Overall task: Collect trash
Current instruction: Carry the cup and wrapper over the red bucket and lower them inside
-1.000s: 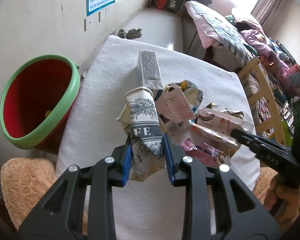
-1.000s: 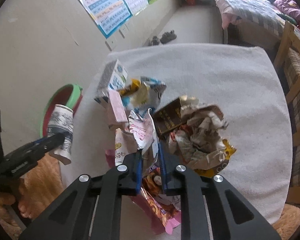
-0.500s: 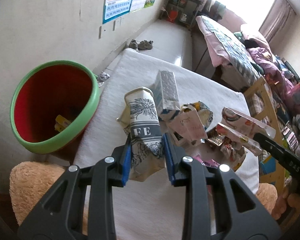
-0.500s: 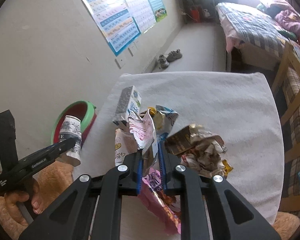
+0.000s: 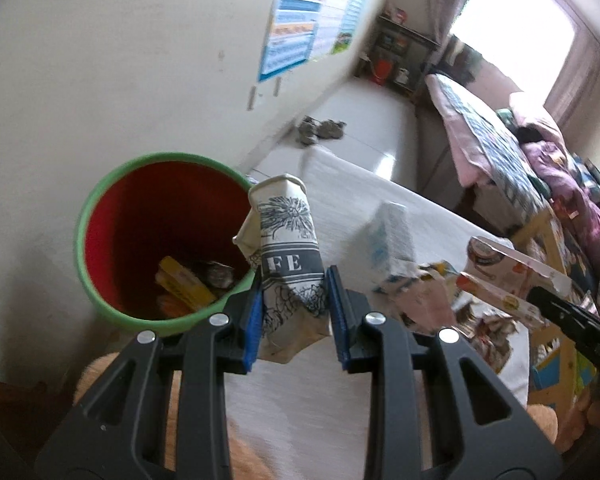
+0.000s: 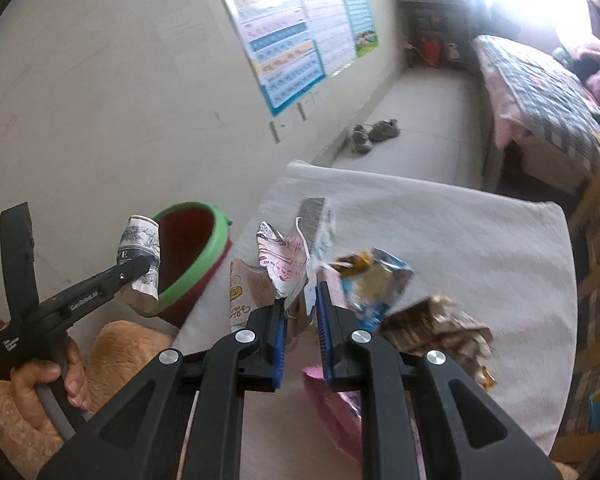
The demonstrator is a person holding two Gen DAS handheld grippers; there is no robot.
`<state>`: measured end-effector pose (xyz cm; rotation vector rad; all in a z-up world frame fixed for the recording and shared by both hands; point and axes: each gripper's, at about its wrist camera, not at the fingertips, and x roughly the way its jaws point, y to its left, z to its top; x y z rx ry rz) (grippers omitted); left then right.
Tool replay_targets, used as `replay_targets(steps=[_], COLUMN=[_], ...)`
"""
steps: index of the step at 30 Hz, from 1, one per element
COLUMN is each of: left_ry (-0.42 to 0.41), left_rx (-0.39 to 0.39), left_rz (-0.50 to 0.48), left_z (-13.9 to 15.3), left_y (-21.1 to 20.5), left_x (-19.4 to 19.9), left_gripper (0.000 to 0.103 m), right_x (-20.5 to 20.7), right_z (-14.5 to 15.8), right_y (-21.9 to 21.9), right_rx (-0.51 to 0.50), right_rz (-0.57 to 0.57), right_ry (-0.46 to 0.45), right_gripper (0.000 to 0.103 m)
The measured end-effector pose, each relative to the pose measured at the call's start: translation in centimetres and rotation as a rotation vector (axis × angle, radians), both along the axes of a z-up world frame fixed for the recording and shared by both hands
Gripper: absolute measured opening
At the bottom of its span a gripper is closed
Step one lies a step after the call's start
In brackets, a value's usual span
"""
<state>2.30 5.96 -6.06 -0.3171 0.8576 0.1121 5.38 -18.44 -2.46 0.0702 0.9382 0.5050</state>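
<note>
**Trash in both grippers, bin at my left**

Trash is what I have in each hand. My left gripper [image 5: 294, 316] is closed on a crushed paper cup [image 5: 288, 240], pads pinching its lower body, mouth end pointing away from me. From the right wrist view the cup hangs just beside the near rim of the bin [image 6: 188, 256], at about rim height. My right gripper [image 6: 300, 320] has a torn pink-printed wrapper [image 6: 284, 264] between its pads; the jaws look nearly closed on its lower edge, though blur makes the contact hard to read.

I judge the cup light and already collapsed, so it gives under the pads. Gripping low on the flattened wall works, and it should fall free once I open. The wrapper is thin, floppy film, probably slick; I would pinch deep rather than at an edge, since it could slide out or tear.

Counting what I can see: one green-rimmed red bin [image 5: 100, 216], with a yellow pack [image 5: 184, 284] and some grey scrap inside; one paper cup; one wrapper in my right gripper. On the white-covered table [image 6: 460, 224] the rest lies heaped together: one upright carton [image 6: 316, 216], one blue-and-yellow packet [image 6: 380, 280], one brown crumpled wrapper [image 6: 432, 324], one pink packet [image 6: 332, 396] near me. Others may hide beneath.
</note>
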Motion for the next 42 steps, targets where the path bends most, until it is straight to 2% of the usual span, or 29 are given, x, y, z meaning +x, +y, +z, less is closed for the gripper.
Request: replay_targets(steps=[7,14,23,31,42], left_ry=[0.000,0.020,0.060,0.088,0.120], left_rx=[-0.018,-0.040,-0.082,-0.090,-0.077], left_rz=[0.101,0.153,0.191,0.192,0.189], left_z=[-0.2,-0.9,-3.1,-4.3,-5.5], left_y=[5.0,8.8,12.2,13.5,13.5], left_x=[-0.8,-1.9,-2.0,-0.1,1.0], left_gripper=[0.028,0.028,0.028,0.028,0.028], right_x=[1.6,2.9,4.2,5.6,6.9], right_z=[0.6,1.0,-0.3,-1.8,-2.3], right_y=[5.1,9.9,14.6,18.2,19.8], right_rx=[-0.012,-0.012,-0.040,-0.060,-0.040], right_rz=[0.094,0.150,0.196,0.234,0.241], right_ry=[-0.011,-0.021,0.008,0.036,0.056], right_gripper=[0.014,0.014,0.014,0.014,0.015])
